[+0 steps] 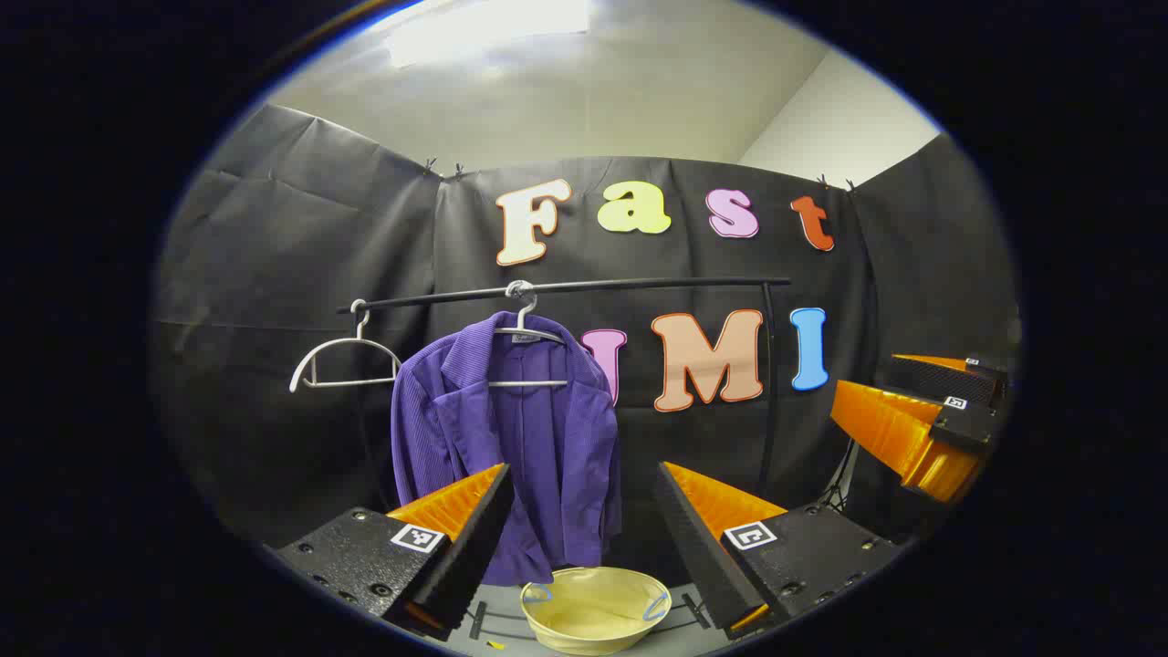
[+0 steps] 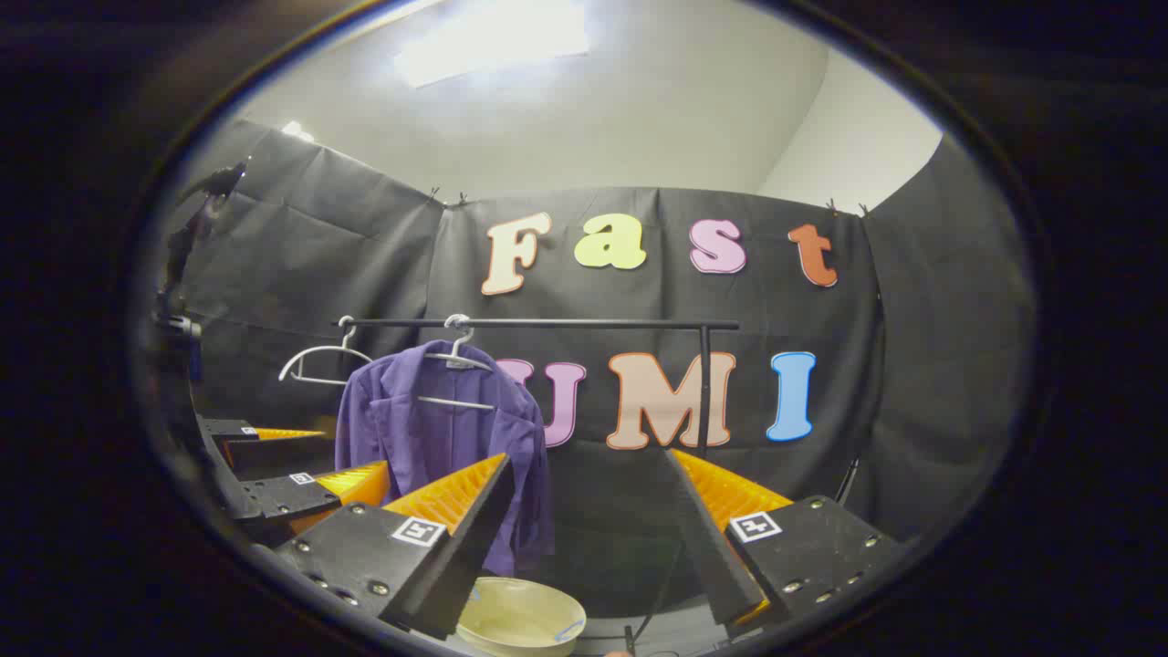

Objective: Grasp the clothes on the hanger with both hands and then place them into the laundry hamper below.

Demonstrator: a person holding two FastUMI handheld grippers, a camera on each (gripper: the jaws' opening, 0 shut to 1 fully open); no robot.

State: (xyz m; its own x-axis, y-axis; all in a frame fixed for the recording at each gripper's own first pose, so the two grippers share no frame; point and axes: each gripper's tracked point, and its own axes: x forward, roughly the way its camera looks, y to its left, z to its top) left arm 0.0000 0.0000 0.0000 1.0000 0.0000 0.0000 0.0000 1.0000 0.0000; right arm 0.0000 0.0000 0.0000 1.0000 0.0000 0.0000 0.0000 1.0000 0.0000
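A purple jacket [image 1: 511, 429] hangs on a white hanger [image 1: 534, 333] from a black rail [image 1: 639, 284]. Below it on the floor stands a cream laundry hamper [image 1: 593, 613]. My left gripper [image 1: 582, 473] is open, some way in front of the jacket and touching nothing. My right gripper [image 1: 867, 376] shows at the far right of the left gripper view, also open. In the right gripper view, the jacket [image 2: 429, 429] hangs left of centre with the hamper [image 2: 520, 619] under it. The right gripper [image 2: 589, 459] is open and holds nothing. The left gripper [image 2: 351, 453] is at the lower left.
An empty white hanger [image 1: 342, 360] hangs at the left end of the rail. The rail's black upright post [image 1: 769, 383] stands to the right of the jacket. Black cloth walls close the booth at the back and on both sides.
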